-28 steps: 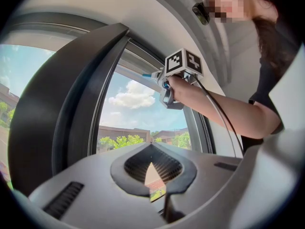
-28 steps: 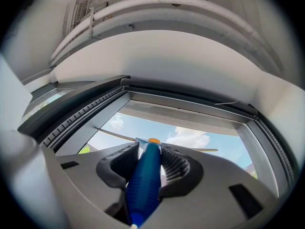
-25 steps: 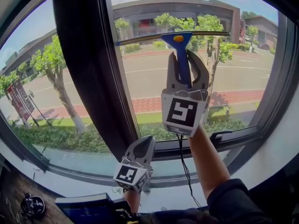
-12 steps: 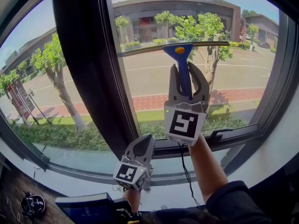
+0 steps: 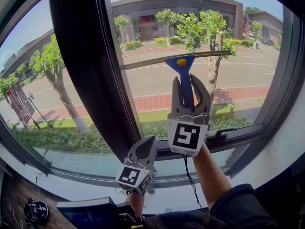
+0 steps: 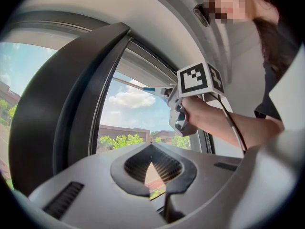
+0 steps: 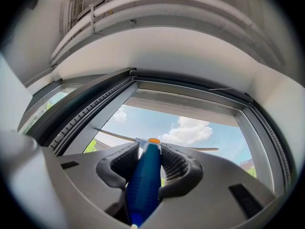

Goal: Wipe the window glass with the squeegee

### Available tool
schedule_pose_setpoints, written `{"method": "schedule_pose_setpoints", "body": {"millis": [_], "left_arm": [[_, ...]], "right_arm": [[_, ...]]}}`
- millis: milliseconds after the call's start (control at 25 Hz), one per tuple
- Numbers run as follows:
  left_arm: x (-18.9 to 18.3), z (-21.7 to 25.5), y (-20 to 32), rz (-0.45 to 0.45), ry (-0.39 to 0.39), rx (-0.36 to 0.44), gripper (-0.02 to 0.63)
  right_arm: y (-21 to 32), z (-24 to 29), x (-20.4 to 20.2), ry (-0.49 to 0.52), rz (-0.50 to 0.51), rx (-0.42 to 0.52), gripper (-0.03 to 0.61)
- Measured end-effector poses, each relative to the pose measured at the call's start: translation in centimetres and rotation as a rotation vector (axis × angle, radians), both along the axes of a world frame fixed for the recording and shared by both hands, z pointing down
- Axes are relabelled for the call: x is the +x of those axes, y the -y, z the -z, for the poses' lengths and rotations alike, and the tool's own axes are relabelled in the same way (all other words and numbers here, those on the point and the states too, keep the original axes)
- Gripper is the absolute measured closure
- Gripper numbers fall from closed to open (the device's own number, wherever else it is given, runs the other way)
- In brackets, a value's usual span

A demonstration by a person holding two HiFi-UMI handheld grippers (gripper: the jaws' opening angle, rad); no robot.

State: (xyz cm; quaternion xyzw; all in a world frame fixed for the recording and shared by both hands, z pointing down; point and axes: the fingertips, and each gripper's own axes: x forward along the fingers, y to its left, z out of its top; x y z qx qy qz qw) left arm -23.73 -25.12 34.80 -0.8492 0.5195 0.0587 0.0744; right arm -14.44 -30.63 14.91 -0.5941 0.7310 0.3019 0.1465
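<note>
The squeegee [image 5: 181, 68] has a blue handle with an orange dot and a long thin blade lying across the window glass [image 5: 238, 89]. My right gripper [image 5: 187, 82] is shut on the handle, pointing up at the pane; in the right gripper view the blue handle [image 7: 145, 175] sits clamped between the ribbed pads, the blade [image 7: 119, 136] against the sky. My left gripper [image 5: 144, 149] hangs low by the sill, shut with nothing in it. In the left gripper view its jaws [image 6: 153, 168] meet, and the right gripper [image 6: 178, 113] shows above.
A thick dark window post [image 5: 90, 66] stands just left of the squeegee. A window handle [image 5: 223, 133] sits on the lower frame at the right. A dark blue object [image 5: 90, 211] lies below by the left gripper, and a small black item [image 5: 35, 210] at the bottom left.
My right gripper has drawn the squeegee down the glass; the blade sits lower on the pane than a second ago. The left gripper has stayed put.
</note>
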Motion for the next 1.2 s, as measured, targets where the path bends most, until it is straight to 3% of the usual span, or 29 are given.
{"method": "schedule_pose_setpoints", "body": {"millis": [1200], "left_arm": [[0.1, -1.0, -0.6, -0.059, 0.022, -0.032, 0.612]], "right_arm": [[0.1, -10.6, 0.2, -0.028, -0.020, -0.162, 0.437]]}}
